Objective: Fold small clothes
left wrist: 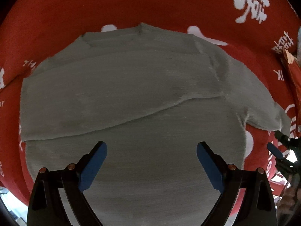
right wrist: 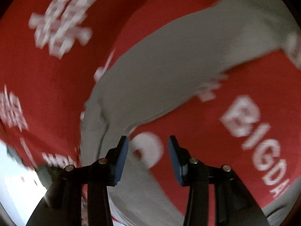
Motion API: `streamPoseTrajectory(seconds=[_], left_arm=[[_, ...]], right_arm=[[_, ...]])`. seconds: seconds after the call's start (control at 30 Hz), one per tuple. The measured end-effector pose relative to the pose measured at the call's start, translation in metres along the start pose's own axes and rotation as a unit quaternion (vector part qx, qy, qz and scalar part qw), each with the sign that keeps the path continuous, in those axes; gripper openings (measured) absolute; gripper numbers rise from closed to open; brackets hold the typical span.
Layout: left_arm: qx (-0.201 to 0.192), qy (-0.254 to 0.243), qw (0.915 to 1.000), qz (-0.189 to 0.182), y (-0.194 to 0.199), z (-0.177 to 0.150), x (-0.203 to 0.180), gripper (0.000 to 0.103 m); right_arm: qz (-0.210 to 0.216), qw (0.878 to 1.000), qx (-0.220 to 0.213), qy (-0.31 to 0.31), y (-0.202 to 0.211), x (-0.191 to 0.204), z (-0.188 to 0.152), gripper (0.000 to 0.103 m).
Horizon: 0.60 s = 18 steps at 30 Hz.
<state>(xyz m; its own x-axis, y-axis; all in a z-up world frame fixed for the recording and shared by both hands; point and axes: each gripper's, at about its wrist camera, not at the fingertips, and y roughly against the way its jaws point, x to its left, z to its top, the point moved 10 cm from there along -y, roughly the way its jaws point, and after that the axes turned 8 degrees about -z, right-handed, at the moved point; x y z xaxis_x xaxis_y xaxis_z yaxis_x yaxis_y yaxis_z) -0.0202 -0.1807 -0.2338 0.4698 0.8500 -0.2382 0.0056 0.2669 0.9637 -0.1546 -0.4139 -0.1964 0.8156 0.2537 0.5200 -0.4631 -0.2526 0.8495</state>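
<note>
From my left wrist cam I had the whole grey sweater (left wrist: 131, 98) laid out flat on the red cloth (left wrist: 131, 5) with white lettering, one sleeve folded across the body so its edge ran diagonally. My left gripper (left wrist: 152, 147) hung over the hem end, fingers spread wide, grasping nothing. Off at the right edge I could just catch the right gripper (left wrist: 276, 150).

The right wrist cam was blurry and only gave me the other sleeve (right wrist: 188, 56) stretched out over the red cloth (right wrist: 56, 94). The right gripper (right wrist: 148, 141) sat by the armpit, fingers apart and empty.
</note>
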Motion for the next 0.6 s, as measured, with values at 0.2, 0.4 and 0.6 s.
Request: streamPoseTrajectory(seconds=[0.2, 0.4, 0.6], left_arm=[[0.003, -0.011, 0.9999, -0.007, -0.009, 0.002, -0.028, 0.097], [0.002, -0.007, 0.9999, -0.011, -0.016, 0.006, -0.043, 0.097], [-0.006, 0.003, 0.9999, -0.014, -0.015, 0.011, -0.044, 0.097]], right_arm=[[0.025, 0.991, -0.063, -0.116, 0.026, -0.056, 0.046, 0.049], [0.079, 0.974, -0.095, -0.191, 0.032, -0.075, 0.083, 0.049], [0.13, 0.95, -0.108, -0.262, 0.031, -0.083, 0.107, 0.049]])
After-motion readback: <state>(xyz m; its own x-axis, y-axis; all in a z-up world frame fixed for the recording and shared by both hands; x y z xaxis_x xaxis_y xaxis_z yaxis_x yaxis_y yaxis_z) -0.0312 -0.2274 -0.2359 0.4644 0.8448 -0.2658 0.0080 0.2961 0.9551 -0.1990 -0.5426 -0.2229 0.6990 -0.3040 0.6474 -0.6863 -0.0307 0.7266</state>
